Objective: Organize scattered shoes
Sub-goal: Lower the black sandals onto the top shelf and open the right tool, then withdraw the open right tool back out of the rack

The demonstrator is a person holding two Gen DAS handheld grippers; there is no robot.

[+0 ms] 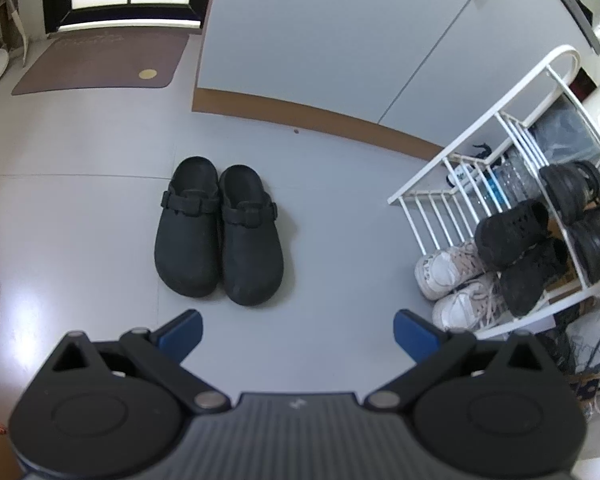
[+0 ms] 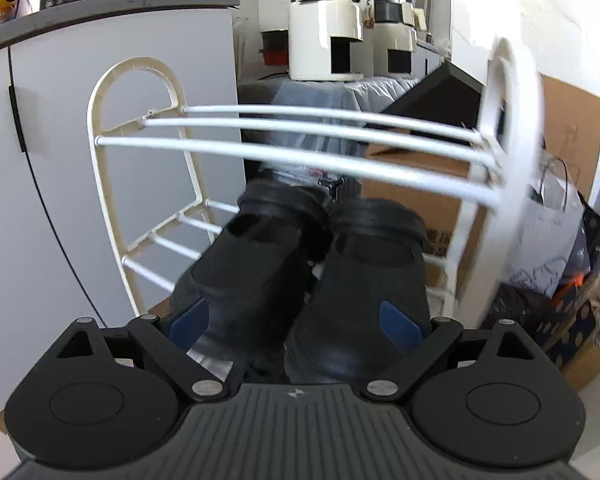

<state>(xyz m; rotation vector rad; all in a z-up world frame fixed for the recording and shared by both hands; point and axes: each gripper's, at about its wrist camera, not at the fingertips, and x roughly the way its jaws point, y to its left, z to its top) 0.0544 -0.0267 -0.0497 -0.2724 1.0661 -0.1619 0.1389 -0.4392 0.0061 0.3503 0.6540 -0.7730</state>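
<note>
The left wrist view looks steeply down at the floor (image 1: 80,200) from well above, while the right wrist view faces level and close into the white shoe rack (image 2: 112,184), which both share.

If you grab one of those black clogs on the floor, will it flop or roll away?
Probably neither. The black clogs look thick and moulded, so likely stiff. Their flat soles sit level on the floor, so rolling seems unlikely. The matte surface should grip fairly well.

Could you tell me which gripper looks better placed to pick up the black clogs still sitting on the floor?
Left, probably. The left gripper is open and empty, with the black clogs straight ahead on the floor. The right gripper straddles dark shoes at the white rack.
</note>
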